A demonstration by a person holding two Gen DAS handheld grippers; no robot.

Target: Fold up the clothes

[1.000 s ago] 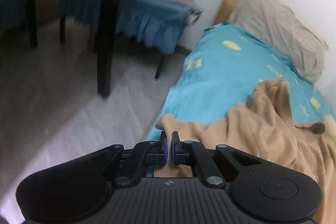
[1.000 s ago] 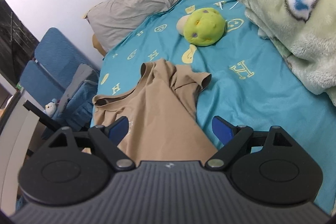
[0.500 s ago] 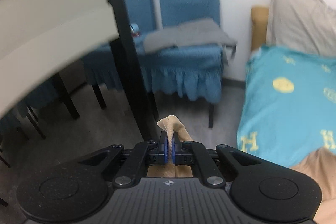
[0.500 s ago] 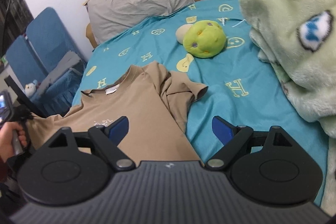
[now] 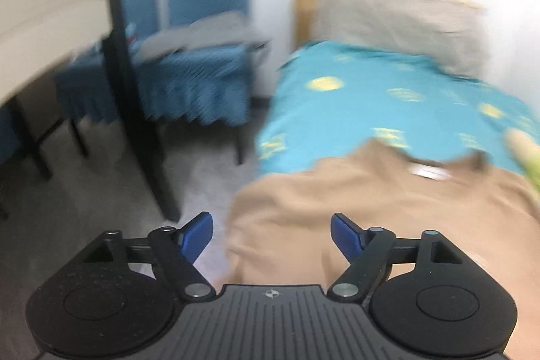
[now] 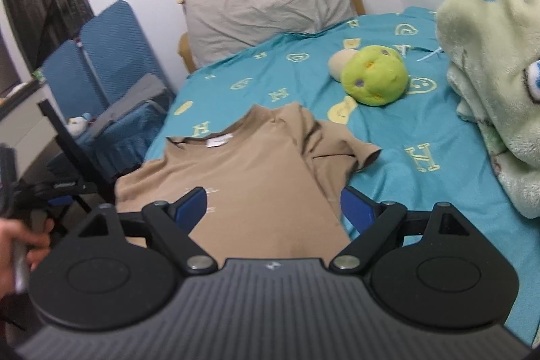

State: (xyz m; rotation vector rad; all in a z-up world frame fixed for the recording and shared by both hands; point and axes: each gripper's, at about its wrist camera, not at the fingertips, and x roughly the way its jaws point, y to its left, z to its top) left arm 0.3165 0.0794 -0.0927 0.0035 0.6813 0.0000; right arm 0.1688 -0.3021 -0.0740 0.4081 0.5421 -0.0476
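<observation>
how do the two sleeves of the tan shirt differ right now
On the tan t-shirt, the right sleeve lies spread on the teal bedsheet, cuff showing. The left sleeve hangs at the bed's edge, toward the blue chair, its cuff hidden. Both are short, and neither is folded in.

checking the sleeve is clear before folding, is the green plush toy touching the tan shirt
Apart. The right wrist view shows a strip of teal bedsheet between the green plush toy and the tan shirt, including its right sleeve.
</observation>
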